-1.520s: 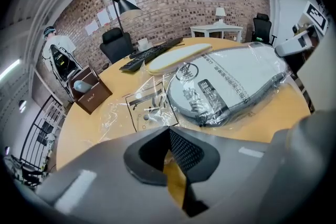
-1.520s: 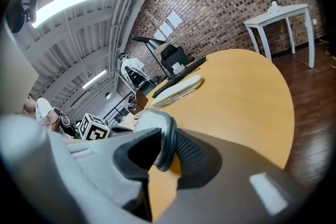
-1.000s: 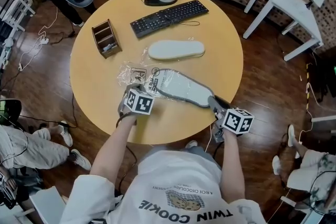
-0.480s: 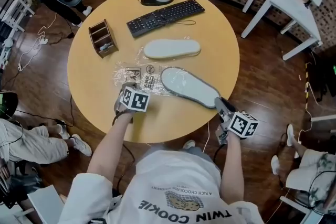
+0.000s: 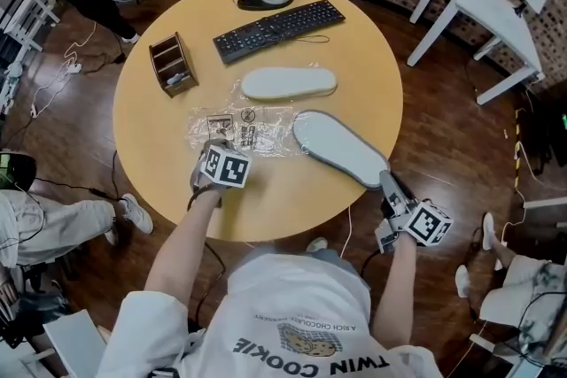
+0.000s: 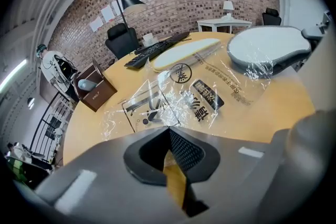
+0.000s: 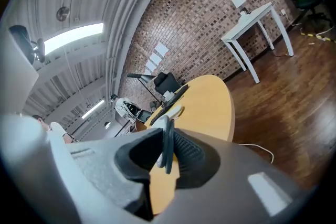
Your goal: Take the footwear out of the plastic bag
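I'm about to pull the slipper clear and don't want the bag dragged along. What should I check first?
1. Hold on the plastic bag: ok, the left gripper has its jaws shut on the near edge.
2. Grip on the grey slipper: ok, the right gripper has just been closing its jaws on the heel rim.
3. Toe out of the bag's mouth: cannot tell, film seems to overlap it in the left gripper view.
4. Bag flat on the table: ok.
5. Path past the other slipper: ok, it lies beyond the bag.
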Demonstrator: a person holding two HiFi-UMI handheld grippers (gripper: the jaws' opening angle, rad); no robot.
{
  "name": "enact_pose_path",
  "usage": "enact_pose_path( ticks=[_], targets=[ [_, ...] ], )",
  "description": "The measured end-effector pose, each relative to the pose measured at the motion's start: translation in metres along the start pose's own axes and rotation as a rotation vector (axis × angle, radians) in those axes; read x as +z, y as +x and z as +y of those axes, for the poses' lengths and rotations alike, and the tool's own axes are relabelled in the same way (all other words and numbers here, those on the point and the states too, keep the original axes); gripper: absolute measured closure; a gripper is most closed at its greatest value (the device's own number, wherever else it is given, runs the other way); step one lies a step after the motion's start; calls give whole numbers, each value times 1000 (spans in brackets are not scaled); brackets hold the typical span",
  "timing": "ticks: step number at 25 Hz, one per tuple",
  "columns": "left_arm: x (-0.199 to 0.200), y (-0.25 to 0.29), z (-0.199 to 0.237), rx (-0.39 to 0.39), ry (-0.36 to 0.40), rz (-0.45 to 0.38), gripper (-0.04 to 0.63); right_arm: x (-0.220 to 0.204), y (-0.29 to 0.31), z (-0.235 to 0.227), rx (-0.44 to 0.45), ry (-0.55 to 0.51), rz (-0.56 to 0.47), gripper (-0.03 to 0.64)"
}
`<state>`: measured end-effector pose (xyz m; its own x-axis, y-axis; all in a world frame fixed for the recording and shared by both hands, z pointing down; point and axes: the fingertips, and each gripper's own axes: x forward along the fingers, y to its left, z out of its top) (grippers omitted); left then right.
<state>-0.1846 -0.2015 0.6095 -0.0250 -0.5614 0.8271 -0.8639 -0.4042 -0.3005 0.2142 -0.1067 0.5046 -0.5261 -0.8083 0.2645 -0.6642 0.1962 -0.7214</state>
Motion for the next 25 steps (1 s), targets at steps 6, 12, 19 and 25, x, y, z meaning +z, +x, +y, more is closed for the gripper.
enact_pose_path(
  ticks=[6,12,19,25],
  targets=[
    [0,1,1,-1,3,1,589,26,-16,13,22,-26,-65,557],
    [-1,1,1,-7,7,-2,589,57,-33,33,37,-80,-133,557],
    [-1,1,1,-25,13,-14,589,78,-22,65,137,-85,-167,557],
    [1,0,-1,-47,40,-27,589,58,22,93,206,-84,-87,557]
  ],
)
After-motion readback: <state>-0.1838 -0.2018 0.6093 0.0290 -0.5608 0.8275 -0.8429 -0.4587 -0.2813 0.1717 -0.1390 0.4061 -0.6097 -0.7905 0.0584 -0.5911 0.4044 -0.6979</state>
